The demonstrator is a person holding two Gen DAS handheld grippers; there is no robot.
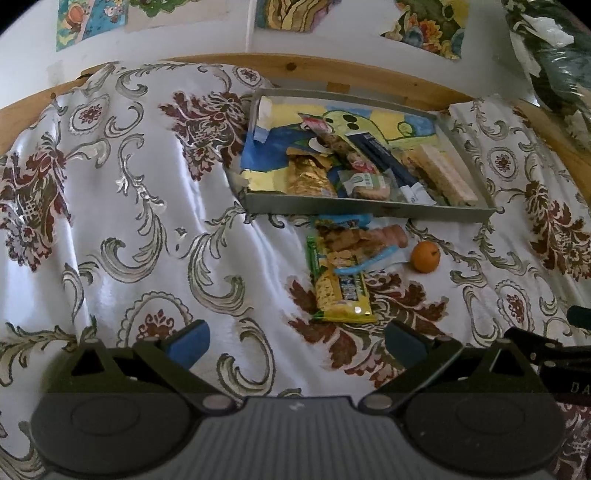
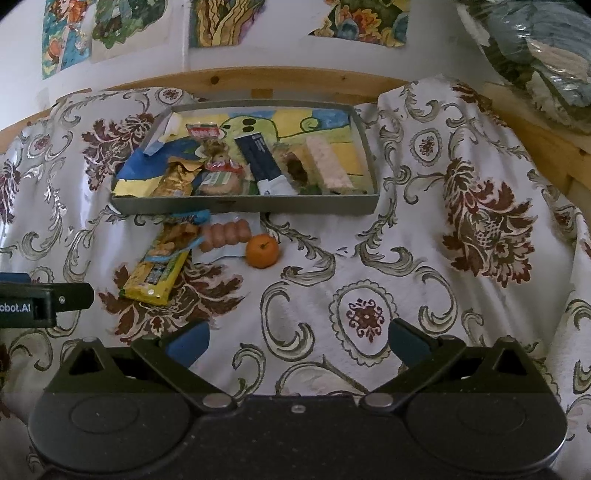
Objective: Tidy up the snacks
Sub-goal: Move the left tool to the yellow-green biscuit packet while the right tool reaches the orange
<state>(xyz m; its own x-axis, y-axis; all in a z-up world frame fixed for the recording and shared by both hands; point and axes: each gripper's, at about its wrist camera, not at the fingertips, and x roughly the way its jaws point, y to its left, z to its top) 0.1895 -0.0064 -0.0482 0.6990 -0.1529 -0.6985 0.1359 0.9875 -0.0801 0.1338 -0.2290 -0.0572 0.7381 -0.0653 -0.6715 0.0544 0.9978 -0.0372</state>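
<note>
Left wrist view: yellow snack packet [image 1: 341,291] lies just ahead of the empty, spread left tongs [image 1: 297,345].

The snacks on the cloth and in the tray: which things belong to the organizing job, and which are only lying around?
Belong to the job:
grey tray with snacks inside
yellow cracker packet
packet of small sausages
mandarin orange
left gripper and right gripper, both open and empty

Just lying about:
patterned cloth
paintings on the wall
wooden board
</note>
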